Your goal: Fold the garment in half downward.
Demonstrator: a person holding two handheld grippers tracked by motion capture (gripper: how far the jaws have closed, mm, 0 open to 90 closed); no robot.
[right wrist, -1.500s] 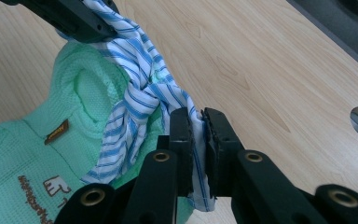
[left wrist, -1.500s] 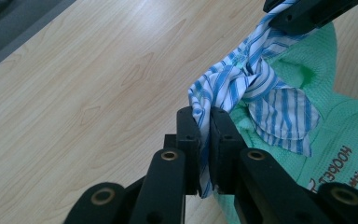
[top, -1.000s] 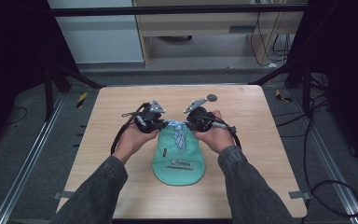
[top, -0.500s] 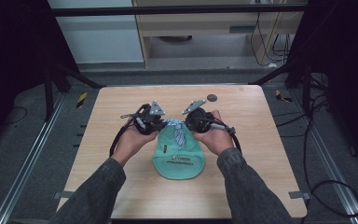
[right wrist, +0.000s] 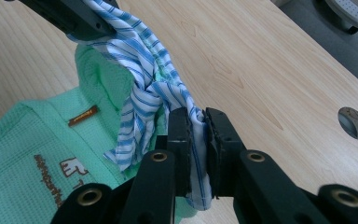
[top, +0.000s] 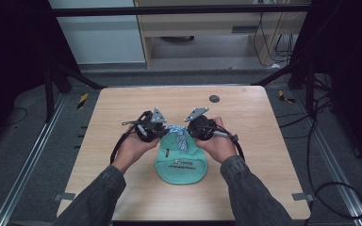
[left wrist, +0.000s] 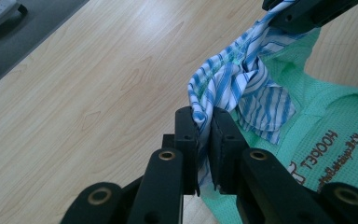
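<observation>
A green waffle-knit garment (top: 181,164) with brown lettering lies on the wooden table (top: 122,108). A blue-and-white striped collar (top: 175,131) forms its far edge. My left gripper (top: 159,132) is shut on the collar's left end, where the striped cloth (left wrist: 223,84) is pinched between its jaws. My right gripper (top: 189,130) is shut on the collar's right end, with striped cloth (right wrist: 149,79) in its jaws. The collar hangs slightly raised between both grippers, and the green body (right wrist: 32,144) trails on the table toward the person.
A round dark hole (top: 213,99) sits in the table near its far right; it also appears as a grommet (right wrist: 353,122) in the right gripper view. Metal rails and cables run along both sides of the table on the floor.
Both grippers and the held collar have shifted slightly toward the person, drawing the garment nearer the front edge.
</observation>
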